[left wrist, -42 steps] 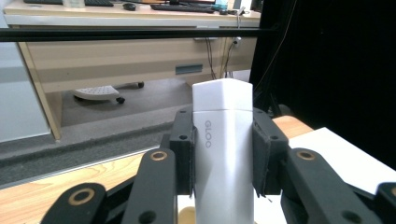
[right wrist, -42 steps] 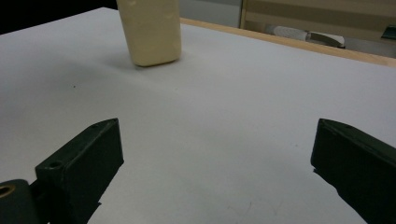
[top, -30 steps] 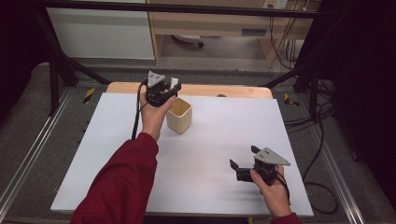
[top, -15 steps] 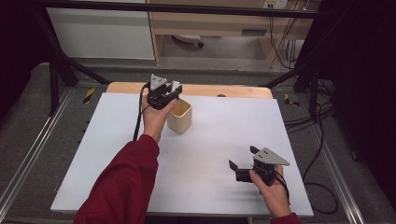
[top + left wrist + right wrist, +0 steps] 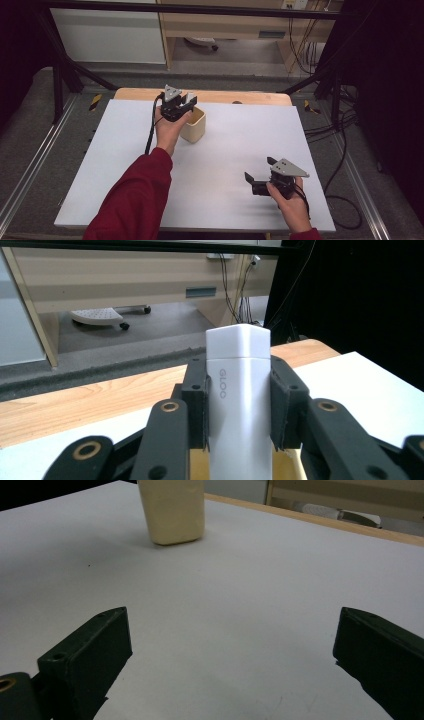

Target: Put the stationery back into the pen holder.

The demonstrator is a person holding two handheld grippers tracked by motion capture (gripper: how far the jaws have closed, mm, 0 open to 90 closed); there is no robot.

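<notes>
Left gripper view shows my left gripper clamped on the white glue stick, its long axis upright, directly over the beige cup at the table's far side, while my right gripper idles open, well apart.

High view sits above the person's side, looks fwd and down on the whole white table. Left gripper view rides close behind the jaws, faces level toward the wooden far edge w/ the white tube up close. Right gripper view sits low, looks across the tabletop. Shared by right gripper and high views — the cream cup.
</notes>
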